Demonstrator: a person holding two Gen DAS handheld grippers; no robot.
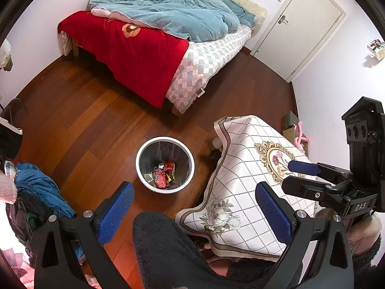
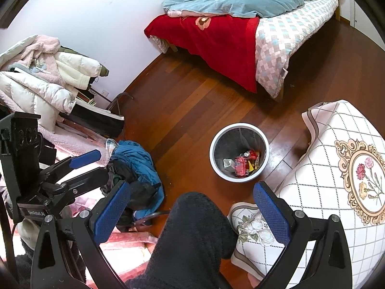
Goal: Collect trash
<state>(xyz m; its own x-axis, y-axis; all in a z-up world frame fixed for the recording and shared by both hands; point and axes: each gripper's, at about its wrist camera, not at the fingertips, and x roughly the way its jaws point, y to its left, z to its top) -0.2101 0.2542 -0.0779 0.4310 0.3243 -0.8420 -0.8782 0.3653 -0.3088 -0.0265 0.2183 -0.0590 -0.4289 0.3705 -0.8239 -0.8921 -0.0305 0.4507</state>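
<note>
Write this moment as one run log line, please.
left gripper: open, empty | right gripper: open, empty | bin: on floor, wrappers inside | table: right of bin

Right gripper body, from my left wrist view: I read white letters "DAS" on the black plastic right gripper [image 1: 297,175].
Left gripper body, from my right wrist view: a small white word on the black plastic left gripper [image 2: 92,166], too blurred for me to read.
Red snack wrappers [image 2: 243,165]: print unreadable.
</note>
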